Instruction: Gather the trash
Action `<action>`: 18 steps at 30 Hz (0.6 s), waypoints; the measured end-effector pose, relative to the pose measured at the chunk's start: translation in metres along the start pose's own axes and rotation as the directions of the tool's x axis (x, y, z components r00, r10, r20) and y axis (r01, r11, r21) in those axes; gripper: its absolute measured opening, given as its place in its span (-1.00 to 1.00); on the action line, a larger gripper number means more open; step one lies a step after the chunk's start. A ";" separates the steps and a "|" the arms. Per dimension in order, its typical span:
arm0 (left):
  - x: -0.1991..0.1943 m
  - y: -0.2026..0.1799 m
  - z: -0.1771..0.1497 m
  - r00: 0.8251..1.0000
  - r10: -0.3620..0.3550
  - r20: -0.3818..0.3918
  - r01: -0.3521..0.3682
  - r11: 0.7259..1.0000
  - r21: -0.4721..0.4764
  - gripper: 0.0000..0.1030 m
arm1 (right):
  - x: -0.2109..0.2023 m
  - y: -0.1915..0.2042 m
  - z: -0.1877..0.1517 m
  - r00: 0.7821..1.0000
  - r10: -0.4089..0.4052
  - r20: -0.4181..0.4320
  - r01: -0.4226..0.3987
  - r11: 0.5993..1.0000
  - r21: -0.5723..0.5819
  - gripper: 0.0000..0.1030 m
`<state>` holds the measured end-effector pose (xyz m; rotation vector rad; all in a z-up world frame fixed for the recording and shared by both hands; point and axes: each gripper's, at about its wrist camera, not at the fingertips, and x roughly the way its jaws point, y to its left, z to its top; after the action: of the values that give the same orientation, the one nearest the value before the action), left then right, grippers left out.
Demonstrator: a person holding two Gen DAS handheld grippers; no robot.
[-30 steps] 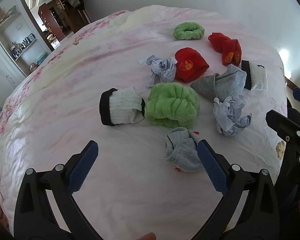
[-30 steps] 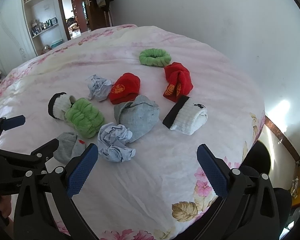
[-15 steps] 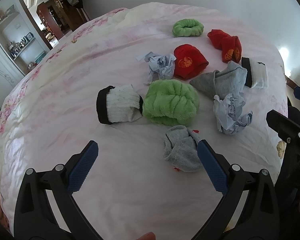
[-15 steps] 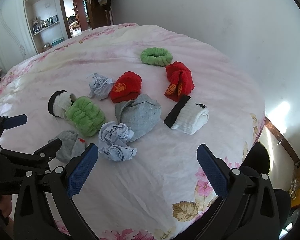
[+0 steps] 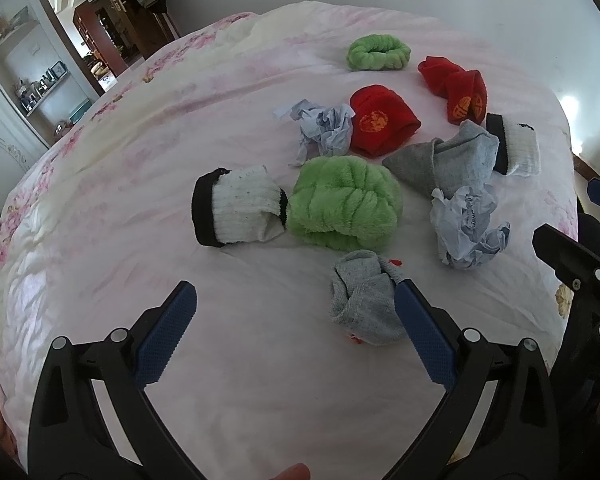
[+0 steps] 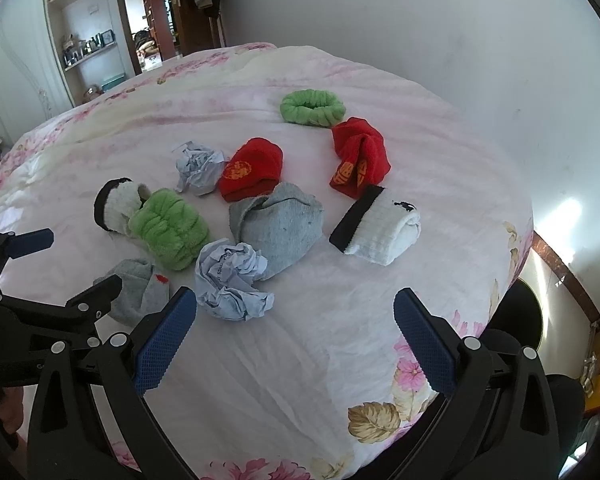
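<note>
Two crumpled pale-blue paper balls lie among socks on the bed. The near paper ball [image 5: 470, 232] [image 6: 232, 282] sits in front of a grey sock [image 6: 278, 226]. The far paper ball [image 5: 324, 130] [image 6: 200, 168] lies beside a red sock [image 5: 380, 120]. My left gripper [image 5: 296, 328] is open and empty, above the bedsheet, with a small grey sock [image 5: 364, 296] by its right finger. My right gripper [image 6: 296, 328] is open and empty, its left finger just below the near paper ball.
On the floral bedsheet [image 6: 260, 380] lie two green fluffy socks [image 5: 346, 204] [image 5: 378, 54], two white socks with black cuffs [image 5: 236, 212] [image 6: 376, 228] and a second red sock [image 6: 360, 160]. The bed edge drops off at the right. A doorway and shelves are behind.
Both grippers have moved slightly forward over the bed, so the socks and paper balls sit a little nearer. Both stay open and empty.
</note>
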<state>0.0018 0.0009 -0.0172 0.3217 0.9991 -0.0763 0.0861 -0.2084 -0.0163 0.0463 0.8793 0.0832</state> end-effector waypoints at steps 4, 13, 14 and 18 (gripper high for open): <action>0.003 -0.001 -0.001 1.000 0.002 -0.005 -0.002 1.000 0.007 0.89 | 0.002 0.000 0.000 1.000 0.004 -0.006 -0.004 1.000 0.000 0.84; 0.008 -0.001 -0.001 1.000 0.006 -0.015 -0.006 1.000 0.011 0.89 | 0.006 -0.001 0.000 1.000 0.008 -0.013 -0.008 1.000 0.001 0.84; 0.008 -0.001 -0.001 1.000 0.006 -0.016 -0.006 1.000 0.012 0.89 | 0.006 -0.001 0.000 1.000 0.008 -0.012 -0.008 1.000 0.001 0.84; 0.008 -0.001 -0.001 1.000 0.004 -0.015 -0.004 1.000 0.013 0.89 | 0.006 -0.002 -0.001 1.000 0.013 -0.013 -0.013 1.000 0.006 0.84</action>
<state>0.0050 0.0009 -0.0248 0.3364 1.0135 -0.0771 0.0898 -0.2096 -0.0218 0.0571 0.8927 0.0926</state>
